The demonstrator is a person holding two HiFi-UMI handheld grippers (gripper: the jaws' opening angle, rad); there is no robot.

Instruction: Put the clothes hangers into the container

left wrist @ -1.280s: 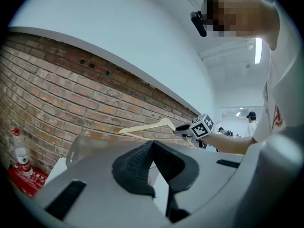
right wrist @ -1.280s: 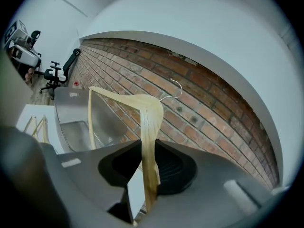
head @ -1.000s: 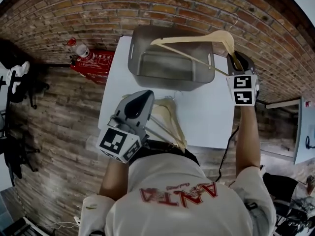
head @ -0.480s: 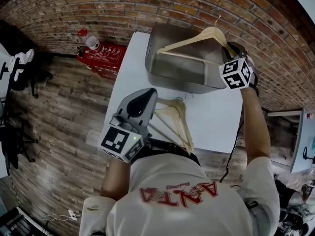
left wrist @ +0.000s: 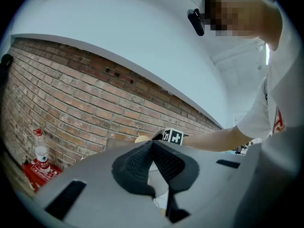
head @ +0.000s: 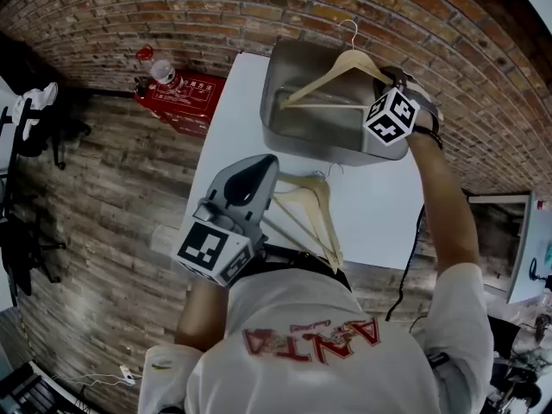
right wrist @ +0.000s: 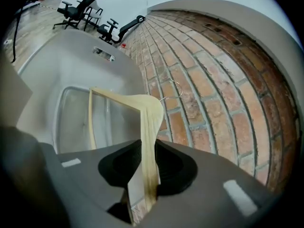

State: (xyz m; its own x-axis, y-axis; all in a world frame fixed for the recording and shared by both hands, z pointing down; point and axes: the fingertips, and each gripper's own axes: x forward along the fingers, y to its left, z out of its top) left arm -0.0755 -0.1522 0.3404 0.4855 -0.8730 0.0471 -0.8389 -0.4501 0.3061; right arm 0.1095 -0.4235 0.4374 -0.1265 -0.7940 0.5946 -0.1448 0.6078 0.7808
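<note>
Closest in, the left gripper (head: 257,166) is hanging level over the near side of the bench (head: 379,205), jaws pressed together with nothing in them. Just past it a pile of wooden hangers (head: 309,210) is lying on the bench, waiting its turn. Further out, the right gripper (head: 381,83) is pinching one hanger (head: 332,74) by the end of its shoulder, jaws clamping right on the wood, and holding it tilted over the grey container (head: 332,151). I'd say it's sitting above the tub rather than down inside. What's worrying me: gripping it at one tip means all the weight is hanging off to one side, so it could be swinging in the jaws. Also that long bar or the wire hook (head: 348,29) looks ready to catch the rim, leaving the thing bridging the top instead of dropping in. Hard to say how many hangers are in the pile since the left gripper is covering part of it, and I can't tell if the held one is touching the rim, with the brick wall (head: 259,7) right behind
</note>
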